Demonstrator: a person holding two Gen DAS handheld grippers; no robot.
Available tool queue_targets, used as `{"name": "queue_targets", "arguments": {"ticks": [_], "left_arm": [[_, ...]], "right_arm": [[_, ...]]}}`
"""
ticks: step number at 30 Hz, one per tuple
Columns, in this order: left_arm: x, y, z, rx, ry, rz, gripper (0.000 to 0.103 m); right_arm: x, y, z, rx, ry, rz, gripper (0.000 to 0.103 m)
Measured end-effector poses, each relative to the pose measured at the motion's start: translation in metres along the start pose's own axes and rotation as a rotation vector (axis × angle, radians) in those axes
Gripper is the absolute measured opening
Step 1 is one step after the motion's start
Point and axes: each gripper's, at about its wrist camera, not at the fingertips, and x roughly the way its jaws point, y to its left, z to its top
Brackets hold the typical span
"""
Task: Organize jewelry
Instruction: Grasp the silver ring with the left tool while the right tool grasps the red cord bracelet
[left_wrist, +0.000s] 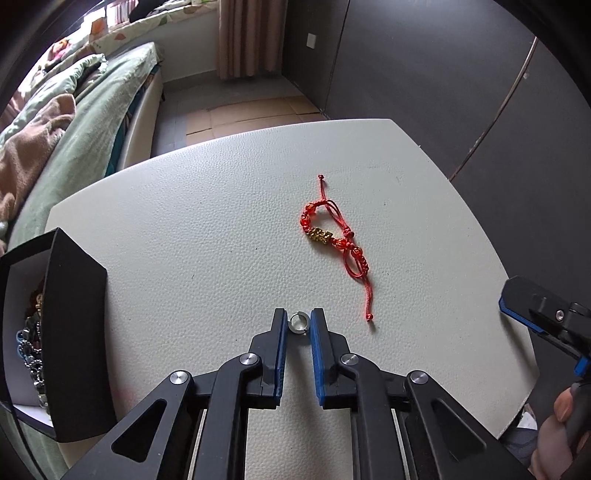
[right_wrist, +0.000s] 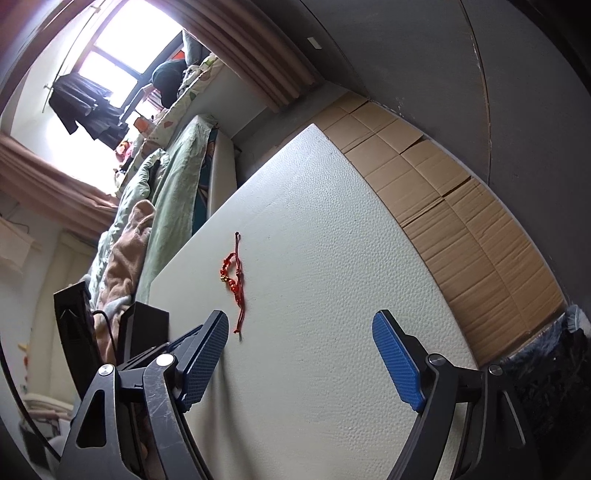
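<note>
Silver metal ring (left_wrist: 297, 322), lower centre of the left view, pinched between narrow blue-padded jaws of left gripper (left_wrist: 298, 325) on white textured tabletop (left_wrist: 184, 221). Right gripper (right_wrist: 297, 354) wide, empty. Black open jewelry box (left_wrist: 70, 332), lower left, already holding chains. Farther up, red corded bracelet with gold bead (left_wrist: 328, 236) still unsorted.

A small silver ring (left_wrist: 297, 322) lies flat on the pale worktop (left_wrist: 207, 221). Near it, a red cord bracelet (left_wrist: 334, 240) with red beads and a gold charm lies loosely looped.
</note>
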Motion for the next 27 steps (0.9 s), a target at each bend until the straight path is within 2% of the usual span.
{"name": "queue_targets", "arguments": {"ticks": [4,8,13,17,21,26,27], "left_arm": [[-0.014,0.009,0.003,-0.030,-0.036,-0.009,0.013],[-0.031,0.025,0.007,-0.061,-0.074,0.001,0.013],[-0.054,0.047,0.009,-0.098,-0.124,0.012,0.013],[-0.075,0.063,0.008,-0.104,-0.162,0.043,0.013],[-0.091,0.079,0.008,-0.122,-0.178,0.055,0.013],[-0.108,0.091,0.005,-0.137,-0.198,0.068,0.013],[-0.110,0.093,0.005,-0.139,-0.200,0.073,0.013]], "right_arm": [[0.011,0.015,0.003,-0.059,0.017,-0.025,0.075],[0.025,0.033,0.008,-0.118,0.042,-0.033,0.065],[0.043,0.053,0.007,-0.190,0.071,-0.076,0.064],[0.059,0.074,0.007,-0.288,0.079,-0.142,0.061],[0.074,0.086,0.005,-0.363,0.086,-0.221,0.052],[0.086,0.103,0.002,-0.486,0.052,-0.323,0.048],[0.088,0.106,0.000,-0.512,0.047,-0.335,0.044]]}}
